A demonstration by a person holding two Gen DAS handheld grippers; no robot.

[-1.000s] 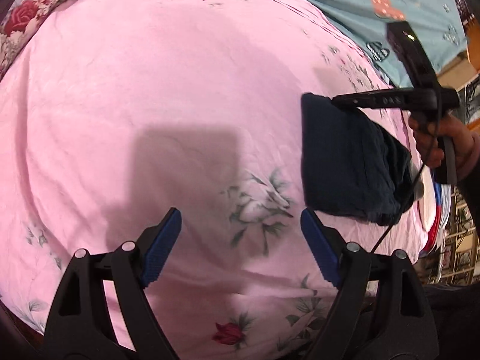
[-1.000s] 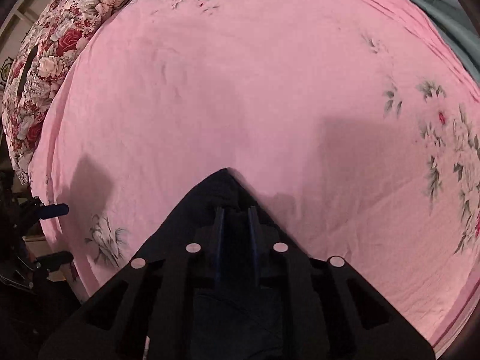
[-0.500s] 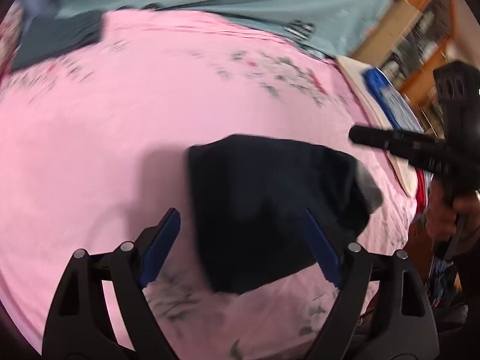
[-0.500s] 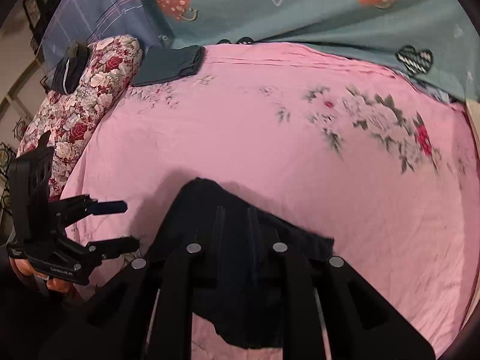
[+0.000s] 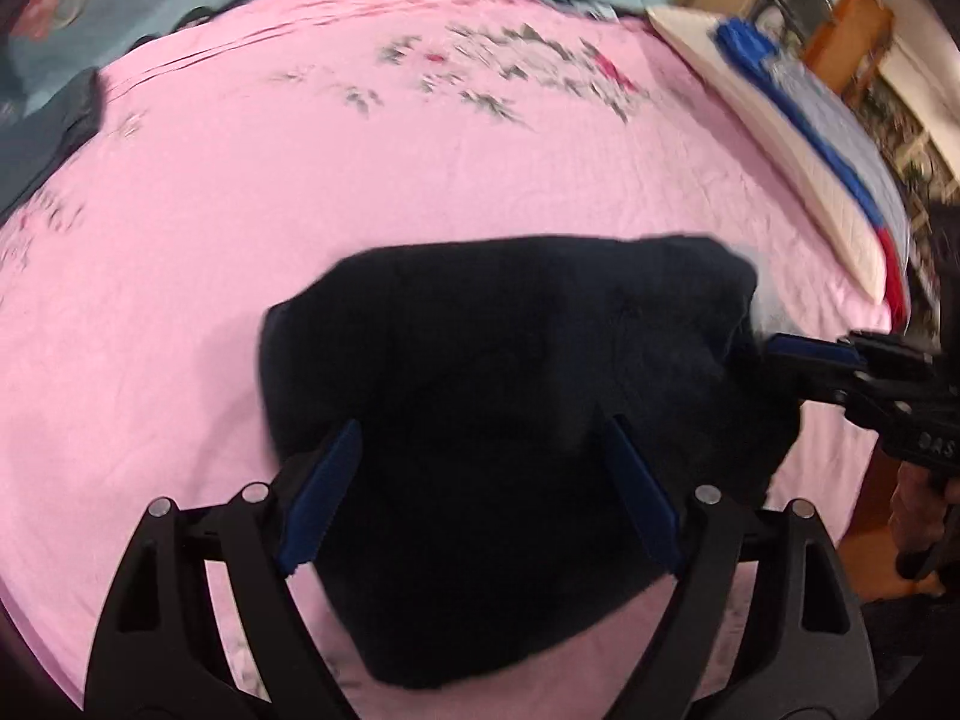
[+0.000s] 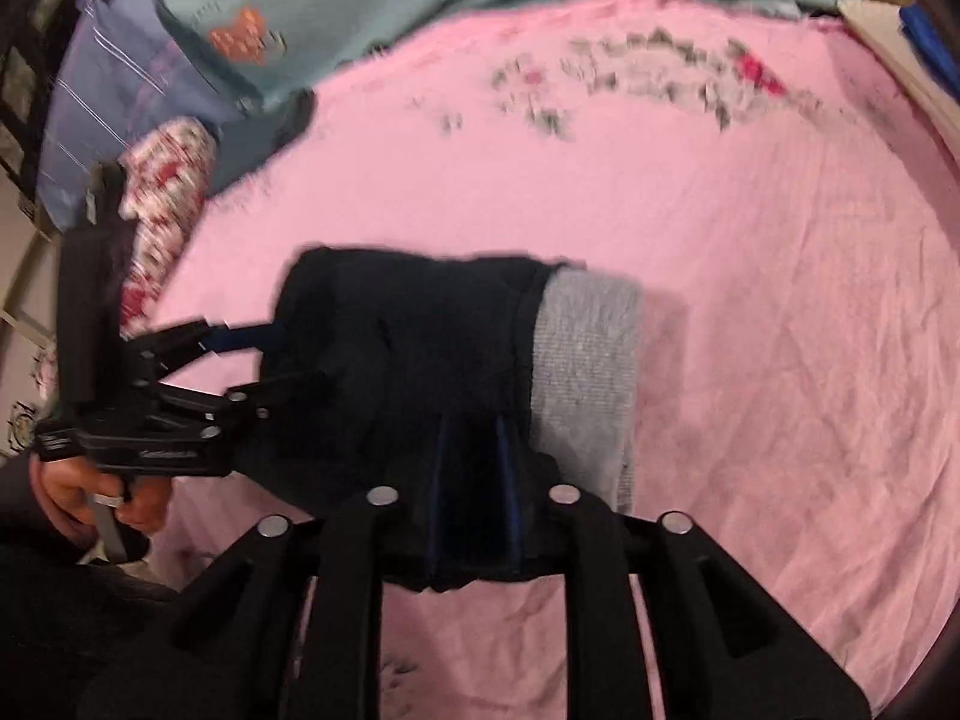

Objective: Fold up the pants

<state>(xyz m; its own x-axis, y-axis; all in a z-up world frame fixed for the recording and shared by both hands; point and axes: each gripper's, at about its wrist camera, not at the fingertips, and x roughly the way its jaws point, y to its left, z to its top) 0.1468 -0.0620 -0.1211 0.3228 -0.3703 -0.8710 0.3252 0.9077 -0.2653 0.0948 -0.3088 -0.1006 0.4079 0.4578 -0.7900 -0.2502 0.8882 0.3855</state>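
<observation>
Both views are evenly and fairly brightly lit with a warm cast, and the pink sheet [image 5: 420, 180] shows no glare. Motion blur smears the flower print toward the top of each frame and softens the edges of the dark pants [image 5: 510, 390], whose folds are lost in near-black. In the right wrist view a soft shadow falls on the sheet just right of the grey waistband [image 6: 585, 360]. Fisheye distortion bows the bed into a dome, and the corners fade to black. The striped pillow [image 5: 810, 138] at upper right is streaked.
</observation>
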